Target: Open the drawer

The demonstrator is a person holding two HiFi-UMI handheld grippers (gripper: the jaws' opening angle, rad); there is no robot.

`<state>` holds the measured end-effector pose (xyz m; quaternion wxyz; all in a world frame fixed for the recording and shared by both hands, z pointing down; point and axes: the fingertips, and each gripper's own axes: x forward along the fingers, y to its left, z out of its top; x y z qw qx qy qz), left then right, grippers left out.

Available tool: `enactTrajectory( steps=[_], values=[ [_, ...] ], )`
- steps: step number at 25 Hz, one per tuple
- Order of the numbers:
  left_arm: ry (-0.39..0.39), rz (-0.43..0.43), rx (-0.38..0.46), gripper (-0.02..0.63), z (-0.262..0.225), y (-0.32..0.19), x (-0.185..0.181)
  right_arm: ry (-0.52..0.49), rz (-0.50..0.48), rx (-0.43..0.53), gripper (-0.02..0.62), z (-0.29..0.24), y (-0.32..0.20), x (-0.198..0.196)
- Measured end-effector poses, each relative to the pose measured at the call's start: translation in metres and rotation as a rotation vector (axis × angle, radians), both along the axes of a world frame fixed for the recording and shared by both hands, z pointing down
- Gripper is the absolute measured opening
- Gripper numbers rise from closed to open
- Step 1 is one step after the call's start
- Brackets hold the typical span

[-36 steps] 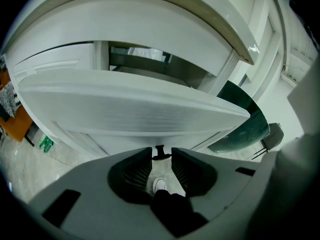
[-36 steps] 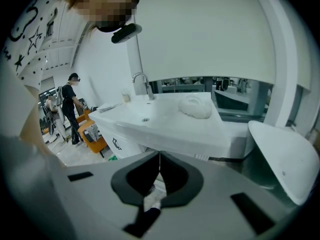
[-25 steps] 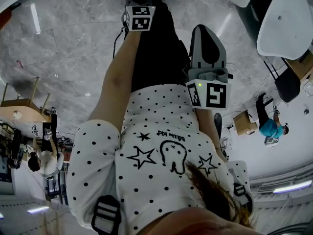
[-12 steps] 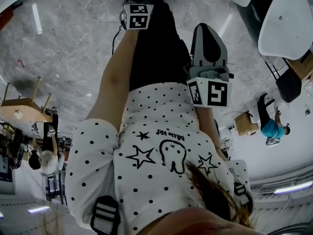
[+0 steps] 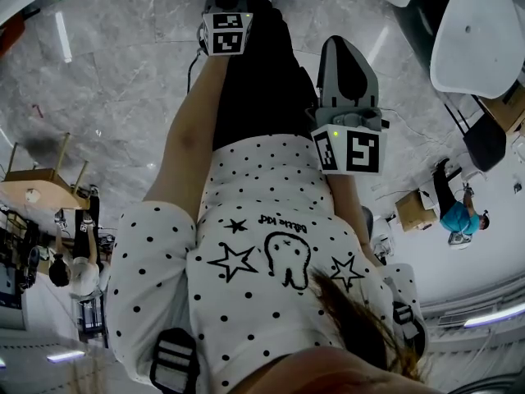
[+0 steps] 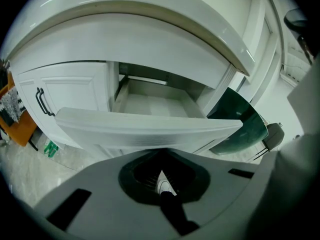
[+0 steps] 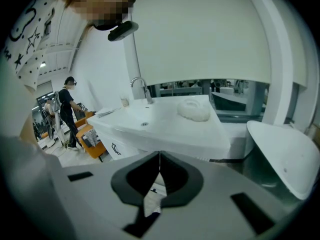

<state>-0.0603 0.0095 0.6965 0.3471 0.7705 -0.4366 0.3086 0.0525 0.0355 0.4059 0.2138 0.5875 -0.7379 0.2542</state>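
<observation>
Head view, left gripper: We see the left gripper [image 5: 225,31] at the end of an outstretched bare arm, with only its marker cube showing. It likely reaches out because the drawer is its job.
Head view, right gripper: The right gripper [image 5: 343,52] sits close in front of the dotted shirt [image 5: 271,187], probably parked there to stay out of the way.
Head view, drawer: Not visible from here.
Left gripper view, drawer: The white drawer [image 6: 145,129] stands pulled out from the white cabinet [image 6: 75,91], and its pale inside looks bare. Its front panel runs just above the jaw tips. We judge the task done or nearly so.
Left gripper view, jaws: Pressed fully together with nothing between them. We cannot tell whether the tips touch the panel.
Right gripper view, jaws: Also closed tight and empty, which suits a hand with no part in the pull.
Right gripper view, surroundings: It faces a white counter [image 7: 165,126] with a tap [image 7: 142,90] and a white bundle of cloth [image 7: 195,109]. A person [image 7: 67,106] stands far off at the left.
</observation>
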Motion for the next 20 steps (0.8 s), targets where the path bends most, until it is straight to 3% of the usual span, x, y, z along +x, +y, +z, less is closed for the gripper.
enactTrajectory(
  steps=[20],
  values=[
    [-0.022,-0.068,-0.090,0.005,-0.014,0.009,-0.007,-0.021,0.015,0.049,0.014,-0.015,-0.009,0.008]
  ],
)
